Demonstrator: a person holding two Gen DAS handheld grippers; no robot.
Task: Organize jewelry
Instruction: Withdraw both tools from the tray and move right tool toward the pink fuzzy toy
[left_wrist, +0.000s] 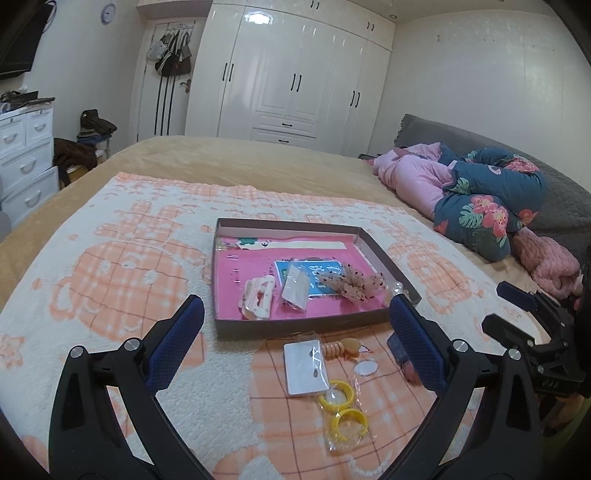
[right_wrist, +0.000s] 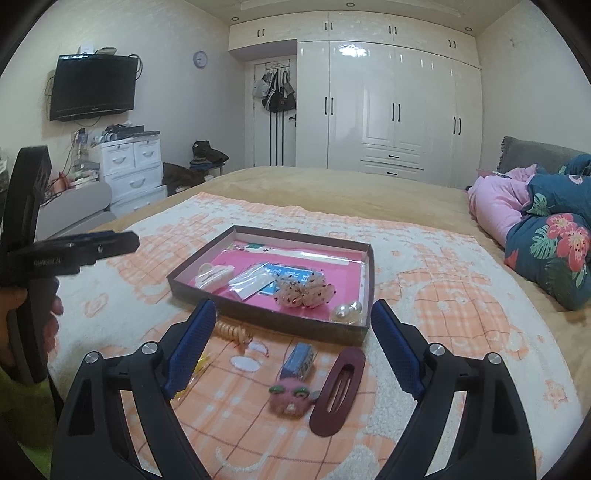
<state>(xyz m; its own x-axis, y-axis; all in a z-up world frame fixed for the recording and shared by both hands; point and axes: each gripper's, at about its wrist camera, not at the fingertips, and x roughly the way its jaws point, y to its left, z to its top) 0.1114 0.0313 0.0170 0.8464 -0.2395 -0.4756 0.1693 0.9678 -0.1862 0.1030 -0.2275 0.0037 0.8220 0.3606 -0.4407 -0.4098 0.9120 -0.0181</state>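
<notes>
Both your grippers hang above the bed with nothing in them: the left gripper (left_wrist: 295, 321) has its fingers spread wide, and the right gripper (right_wrist: 293, 325) is released in the same way.

The shallow box (right_wrist: 364, 258) lies on the orange and white blanket (left_wrist: 110, 258), and it already holds a white hair claw (left_wrist: 257, 297), a clear packet (left_wrist: 295, 288), a fluffy speckled piece (right_wrist: 301, 291) and two pearl beads (right_wrist: 345, 311) in the near corner.

The other pieces wait on the blanket, just in front of the box:
- yellow bangles (left_wrist: 341, 406) in a clear bag, next to a white card (left_wrist: 304, 367) in plastic
- a coiled peach hair tie (right_wrist: 232, 330)
- a small blue box (right_wrist: 298, 360)
- a fuzzy pink clip (right_wrist: 290, 400)
- a long maroon barrette (right_wrist: 338, 391)

I think all of them are light. The barrette looks stiff and smooth, so it may slip; take it across the narrow width near the middle. The plastic bags are thin and slippery, and the soft blanket gives way under them, so pinch a raised edge or the bangle itself through the bag. The fuzzy clip is soft and should forgive a firm squeeze. The coiled tie will stretch if you take only one loop.
</notes>
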